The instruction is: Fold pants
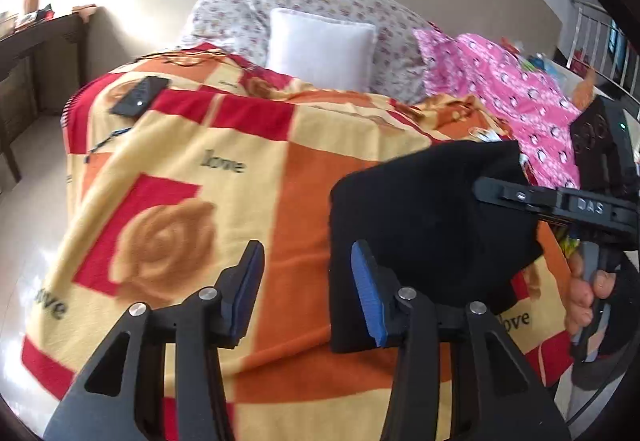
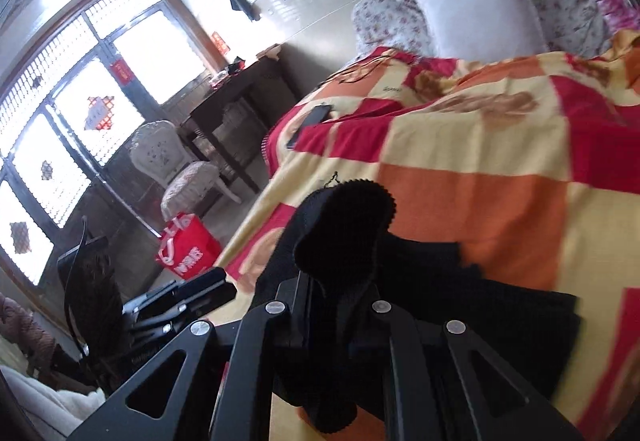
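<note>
On the bed, a checked blanket (image 1: pixel 248 145) in red, orange and cream, printed with roses and the word "love", is being used as the work surface. Black pants (image 1: pixel 424 241) are being handled over its near right part, partly folded into a dark bundle.

The left gripper (image 1: pixel 308 289) is being held wide apart above the blanket, with nothing between its blue pads (image 1: pixel 366 281); the right pad is lying just beside the left edge of the pants, though whether it is touching the cloth cannot be told.

The right gripper (image 2: pixel 340 289) is being kept closed on a bunched fold of the pants (image 2: pixel 344 225), whose ribbed edge is being lifted clear of the blanket (image 2: pixel 480 169) while the rest of the garment is lying spread to the right. From the left wrist view the right gripper (image 1: pixel 492 189) is being seen from the side at the far right edge of the pants, with the person's hand (image 1: pixel 588 289) wrapped around its handle.

Farther back, a white cushion (image 1: pixel 320 49) is being propped against floral pillows (image 1: pixel 332 1), and pink printed fabric (image 1: pixel 508 89) is lying to the right. A black remote control (image 1: pixel 138 96) is resting on the blanket's far left corner. A red bag (image 2: pixel 188 249) is standing on the floor near a white chair (image 2: pixel 172 165).
</note>
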`<action>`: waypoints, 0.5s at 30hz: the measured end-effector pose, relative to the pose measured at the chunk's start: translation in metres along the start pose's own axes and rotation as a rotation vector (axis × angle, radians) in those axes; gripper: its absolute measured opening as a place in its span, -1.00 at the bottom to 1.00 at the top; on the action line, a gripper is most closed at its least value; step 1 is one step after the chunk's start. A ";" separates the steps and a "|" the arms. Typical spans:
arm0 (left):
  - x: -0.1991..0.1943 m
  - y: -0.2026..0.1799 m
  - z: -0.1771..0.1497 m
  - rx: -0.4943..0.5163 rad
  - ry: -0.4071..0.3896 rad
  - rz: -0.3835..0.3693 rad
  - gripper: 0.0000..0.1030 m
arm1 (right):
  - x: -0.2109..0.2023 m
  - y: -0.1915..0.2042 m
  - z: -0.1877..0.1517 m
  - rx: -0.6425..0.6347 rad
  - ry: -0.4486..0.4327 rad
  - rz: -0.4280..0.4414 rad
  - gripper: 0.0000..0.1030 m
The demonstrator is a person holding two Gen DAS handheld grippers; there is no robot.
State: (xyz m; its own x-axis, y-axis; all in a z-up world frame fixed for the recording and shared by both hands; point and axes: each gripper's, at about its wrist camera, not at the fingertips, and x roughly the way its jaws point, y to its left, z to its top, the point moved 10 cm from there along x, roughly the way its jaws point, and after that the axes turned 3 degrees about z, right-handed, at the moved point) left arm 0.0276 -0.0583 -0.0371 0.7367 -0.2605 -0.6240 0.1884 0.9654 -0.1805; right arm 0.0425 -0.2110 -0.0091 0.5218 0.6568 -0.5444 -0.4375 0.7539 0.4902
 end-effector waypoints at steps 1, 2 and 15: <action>0.004 -0.008 0.000 0.013 0.004 -0.005 -0.04 | -0.011 -0.012 -0.004 0.004 -0.002 -0.032 -0.80; 0.012 -0.016 -0.001 0.027 0.013 -0.007 -0.01 | -0.018 -0.024 -0.008 0.011 0.003 -0.066 -0.79; 0.056 -0.044 0.014 0.130 0.077 0.061 0.24 | -0.033 -0.099 -0.027 0.207 -0.029 -0.147 0.10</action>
State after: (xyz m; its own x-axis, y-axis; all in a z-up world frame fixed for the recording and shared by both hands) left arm 0.0697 -0.1155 -0.0529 0.6979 -0.1973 -0.6885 0.2311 0.9719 -0.0442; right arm 0.0490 -0.3068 -0.0578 0.5905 0.5373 -0.6022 -0.1977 0.8197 0.5376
